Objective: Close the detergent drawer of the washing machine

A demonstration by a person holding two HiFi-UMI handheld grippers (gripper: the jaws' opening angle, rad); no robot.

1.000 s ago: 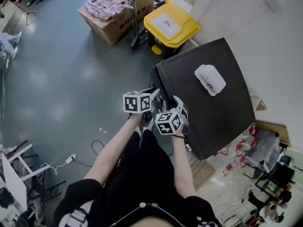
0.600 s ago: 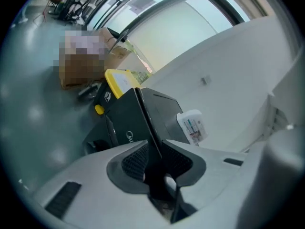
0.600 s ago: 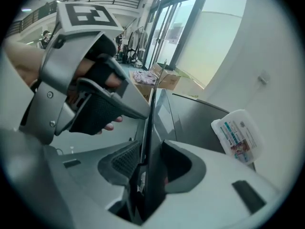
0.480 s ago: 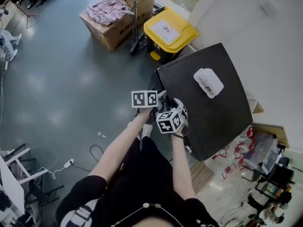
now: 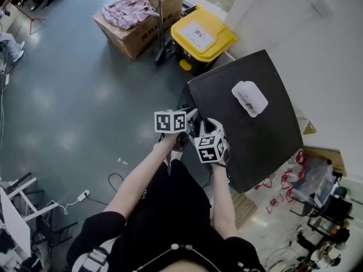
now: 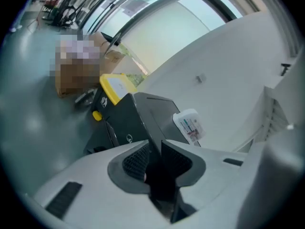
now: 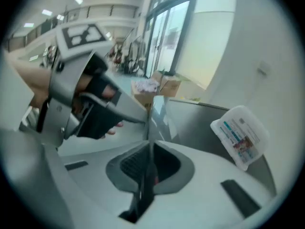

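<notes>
The dark washing machine (image 5: 255, 146) stands against the wall with a white packet (image 5: 250, 98) on its lid. Both grippers are at its front top edge, near the left corner. The left gripper (image 5: 190, 117) (image 6: 152, 154) has closed slightly; a narrow dark gap shows between its pads against the machine's corner, and I cannot tell whether anything is pinched. The right gripper (image 5: 205, 130) (image 7: 148, 161) has just been closing; its pads stand almost together, leaving a thin slit with nothing clear in it. The left gripper's fingers (image 7: 119, 109) show beside it. The drawer is hidden under the grippers.
A yellow-lidded bin (image 5: 203, 35) and a cardboard box of clothes (image 5: 133, 16) stand beyond the machine. A white wall (image 5: 317, 50) runs behind it. A cable and power strip (image 5: 85, 191) lie on the grey floor at left. Clutter (image 5: 317, 203) sits at the right.
The left gripper has crept slightly toward the machine's corner. The right gripper's cube has rolled a little and shifted slightly right. Both stay at the front edge.
</notes>
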